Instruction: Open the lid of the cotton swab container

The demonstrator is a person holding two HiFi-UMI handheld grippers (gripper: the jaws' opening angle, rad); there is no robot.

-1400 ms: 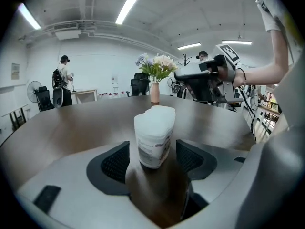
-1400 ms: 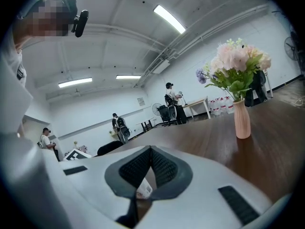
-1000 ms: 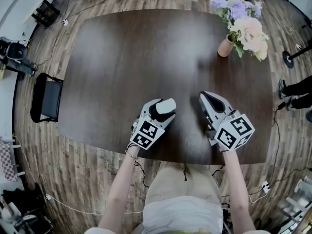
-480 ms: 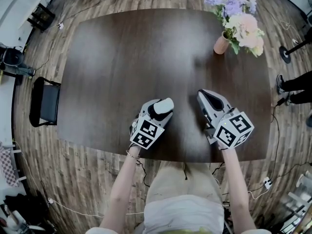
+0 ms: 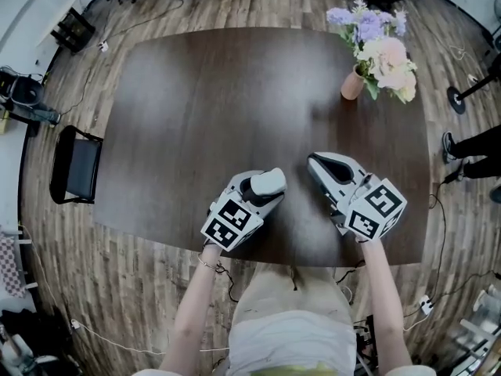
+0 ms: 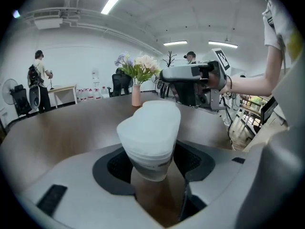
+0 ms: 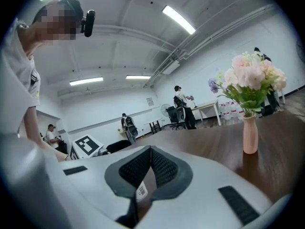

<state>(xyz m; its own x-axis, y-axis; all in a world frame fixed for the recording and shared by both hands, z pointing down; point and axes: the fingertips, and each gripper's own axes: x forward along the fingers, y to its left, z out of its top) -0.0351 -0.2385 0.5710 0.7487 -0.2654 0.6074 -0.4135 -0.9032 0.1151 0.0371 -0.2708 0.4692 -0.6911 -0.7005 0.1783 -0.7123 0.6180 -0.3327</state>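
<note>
Big dark table [image 5: 219, 92], flower vase [image 5: 351, 84] near its far right corner. By the table's near edge, the left gripper [image 5: 262, 188] has its jaws wide but clamped on the tilted container [image 6: 150, 132], lid on. The right gripper [image 5: 313, 161] is beside it, jaws closed on nothing.

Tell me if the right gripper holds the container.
No, the right gripper is shut and empty; the left gripper holds the container.

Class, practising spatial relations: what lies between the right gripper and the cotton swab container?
Head view: only bare table separates right gripper from cotton swab container.
</note>
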